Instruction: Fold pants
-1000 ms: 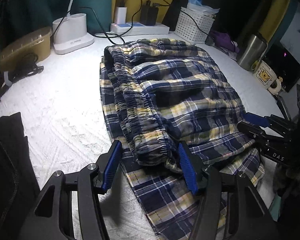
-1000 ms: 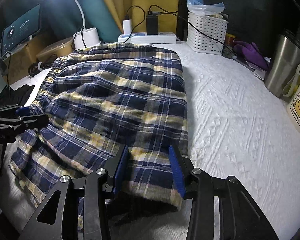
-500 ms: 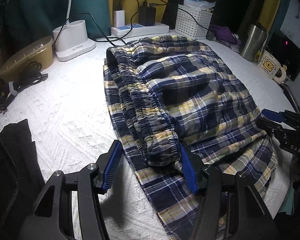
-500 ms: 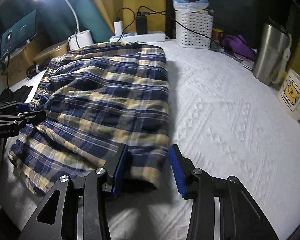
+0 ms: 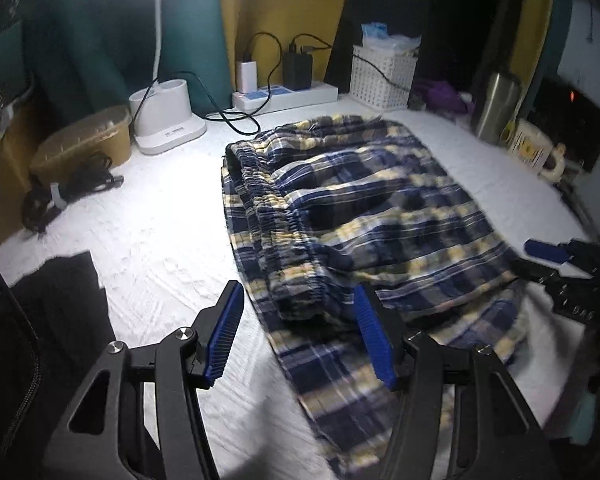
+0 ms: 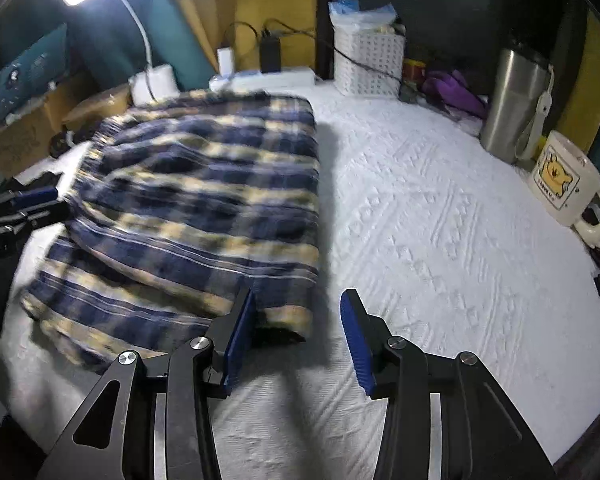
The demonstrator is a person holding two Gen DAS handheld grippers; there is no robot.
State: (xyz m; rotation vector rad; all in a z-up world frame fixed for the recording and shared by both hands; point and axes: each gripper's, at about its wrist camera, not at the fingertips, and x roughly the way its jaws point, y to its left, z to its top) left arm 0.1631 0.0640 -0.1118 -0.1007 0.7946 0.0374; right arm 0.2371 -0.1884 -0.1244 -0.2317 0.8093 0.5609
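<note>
A: How do the plaid pants (image 5: 364, 216) lie?
B: One pair, folded, on the white-covered desk (image 6: 440, 220); in the left wrist view the long axis runs upper centre to lower right, the elastic waistband (image 5: 276, 236) along the left edge.
A: And the jaws?
B: Two grippers; left gripper (image 5: 300, 336) spread, waistband end between, unpinched; right gripper (image 6: 298, 336) spread, astride the fold's near corner.

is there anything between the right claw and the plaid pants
Nothing visible. The right claw stands open at the near corner of the plaid pants, with only bare white bedcover around it.
</note>
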